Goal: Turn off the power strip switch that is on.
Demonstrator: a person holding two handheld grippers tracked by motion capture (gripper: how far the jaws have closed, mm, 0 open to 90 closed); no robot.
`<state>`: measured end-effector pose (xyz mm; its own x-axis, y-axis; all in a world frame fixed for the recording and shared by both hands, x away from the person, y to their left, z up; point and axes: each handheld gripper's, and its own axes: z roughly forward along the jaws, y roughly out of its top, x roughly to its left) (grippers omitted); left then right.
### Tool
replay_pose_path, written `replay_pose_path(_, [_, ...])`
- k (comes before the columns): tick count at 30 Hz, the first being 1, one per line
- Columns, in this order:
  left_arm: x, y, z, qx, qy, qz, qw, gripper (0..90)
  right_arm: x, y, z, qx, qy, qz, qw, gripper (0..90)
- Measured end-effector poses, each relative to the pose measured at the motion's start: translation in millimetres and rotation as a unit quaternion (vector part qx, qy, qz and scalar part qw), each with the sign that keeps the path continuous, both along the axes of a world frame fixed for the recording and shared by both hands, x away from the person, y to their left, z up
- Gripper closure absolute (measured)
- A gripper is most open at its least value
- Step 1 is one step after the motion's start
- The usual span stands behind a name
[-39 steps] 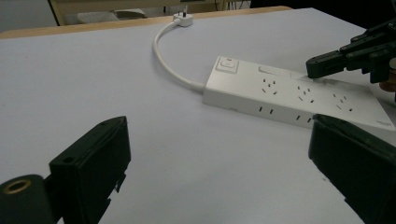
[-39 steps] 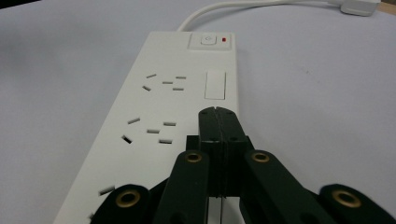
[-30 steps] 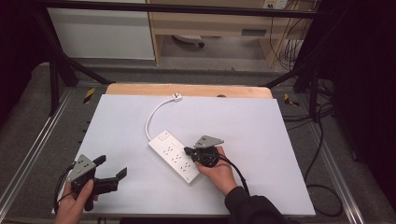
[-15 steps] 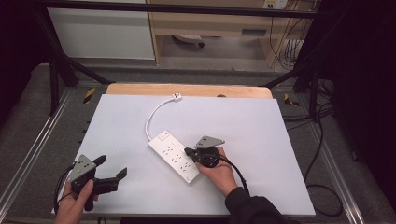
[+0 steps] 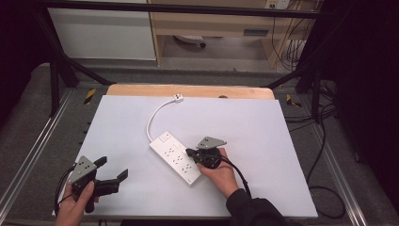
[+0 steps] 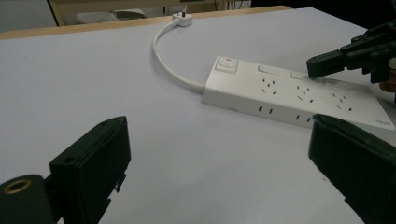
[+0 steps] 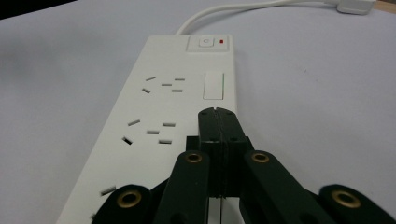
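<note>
A white power strip [image 5: 176, 157] lies at an angle in the middle of the white table [image 5: 263, 141]. Its cable [image 5: 153, 117] curves back to a white plug [image 5: 178, 98] near the far edge. My right gripper [image 5: 189, 152] is shut with nothing between its jaws. In the right gripper view its tips [image 7: 217, 114] rest on the strip [image 7: 159, 107] just behind a rocker switch [image 7: 214, 85]. The main switch [image 7: 208, 43] shows a red light. My left gripper [image 5: 113, 168] is open at the front left, apart from the strip [image 6: 289, 93], and its own view shows the right gripper [image 6: 322, 65].
A wooden board edge [image 5: 188, 90] runs along the table's far side. Metal frame rails [image 5: 28, 160] flank the table, and black cables [image 5: 324, 188] lie on the floor at the right. Shelving [image 5: 226, 23] stands beyond.
</note>
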<state>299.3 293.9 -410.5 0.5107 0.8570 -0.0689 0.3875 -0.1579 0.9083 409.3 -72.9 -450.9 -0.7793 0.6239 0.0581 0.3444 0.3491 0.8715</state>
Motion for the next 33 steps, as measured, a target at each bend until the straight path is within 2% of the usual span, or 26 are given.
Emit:
replay_pose_path(22, [0.0, 0.3, 0.1, 0.0, -0.001, 0.0, 1.0, 5.8, 0.7, -9.3, 12.7, 0.006, -0.015, -0.014, 0.9998, 90.0])
replay_pose_path(27, [0.1, 0.1, -0.1, 0.0, 0.0, -0.001, 1.0, 5.8, -0.1, -13.3, 17.3, 0.014, -0.021, -0.017, 0.9995, 90.0])
replay_pose_path(29, [0.3, -0.2, -0.6, 0.0, 0.001, -0.001, 1.0, 5.8, -0.3, -15.6, 18.9, 0.021, -0.019, -0.022, 0.9994, 87.2])
replay_pose_path(33, [0.6, -0.3, -1.1, -0.001, 0.003, 0.001, 1.0, 5.8, 0.0, -19.7, 21.6, 0.03, -0.017, -0.024, 0.9991, 76.2])
